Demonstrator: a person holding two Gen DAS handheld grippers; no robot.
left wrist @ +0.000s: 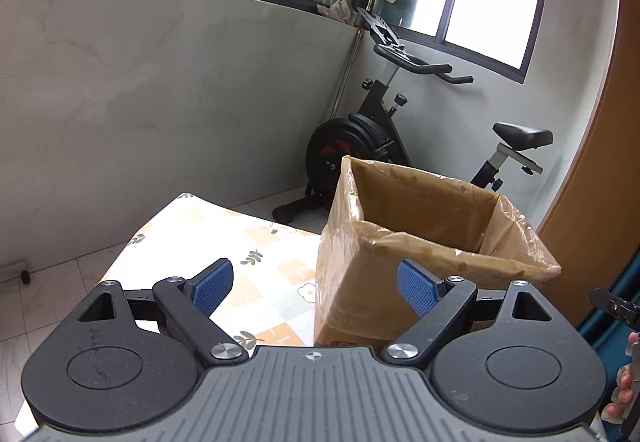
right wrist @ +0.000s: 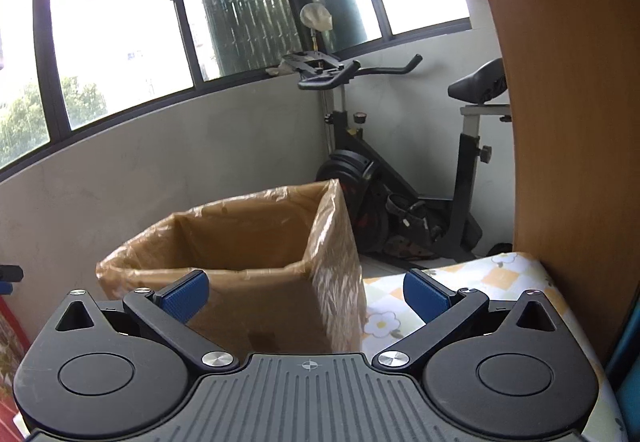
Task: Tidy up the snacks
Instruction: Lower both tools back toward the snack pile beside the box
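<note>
My left gripper (left wrist: 314, 286) stands wide with nothing between its blue pads, and my right gripper (right wrist: 306, 296) is spread just as far, also empty. Both point at the cardboard box (left wrist: 352, 298), which stands just ahead of them on the flower-patterned tablecloth (left wrist: 256, 242). No snack shows in either view, so I cannot tell how many are already inside; the box floor is hidden below its rim. I judge I am between items, with any remaining snacks out of sight. The box is tall, brown, open-topped, lined with a crinkled clear plastic bag (right wrist: 332, 226) folded over its rim. Behind the box stands an exercise bike (left wrist: 360, 146).
</note>
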